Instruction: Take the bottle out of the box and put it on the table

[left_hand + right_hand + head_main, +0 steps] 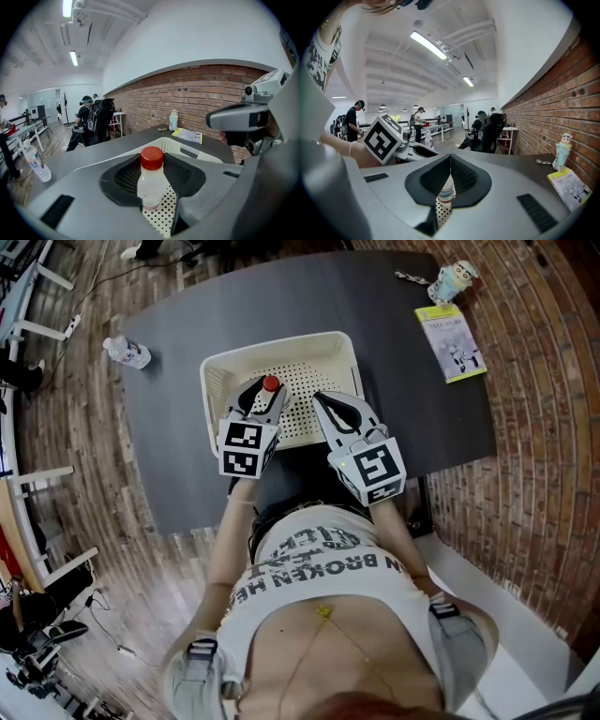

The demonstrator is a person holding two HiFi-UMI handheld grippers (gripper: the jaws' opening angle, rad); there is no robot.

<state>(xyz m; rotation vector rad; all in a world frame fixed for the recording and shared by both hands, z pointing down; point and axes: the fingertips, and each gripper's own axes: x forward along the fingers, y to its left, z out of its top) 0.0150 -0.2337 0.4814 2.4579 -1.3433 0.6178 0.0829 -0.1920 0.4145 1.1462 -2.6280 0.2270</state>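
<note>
**Holdings**
- Table (394, 409): dark top, bearing the box.
- Box (210, 399): cream perforated basket.
- Left gripper (266, 390): clamped on the bottle high on its body, over the inside of the box.
- Right gripper (450, 159): jaws pressed together with nothing between them, over the near rim of the box.
- Bottle (151, 183): red cap, upright, within the box walls.

**Hazards, as we judge them**
- Table: free room is limited. A second bottle (127, 352) lies near the left edge, and a booklet (450, 343) and a figurine (455, 279) sit at the far right. Setting down too near an edge could tip the bottle off.
- Box: it looks light. A sideways move before the bottle's base clears the wall could catch the rim and drag or tilt the box.
- Right gripper: it sits close beside the left one, so a lift toward it risks a knock.
- Bottle: the smooth plastic is held high, so it may swing or slip under a quick lift.

**Not made out**
- Table: the near edge is hidden behind the person's body.
- Box: the near wall is covered by both grippers.
- Bottle: the base is cut off by the jaws, so we cannot tell whether it rests on the box floor or hangs just above it. The label is unreadable.
</note>
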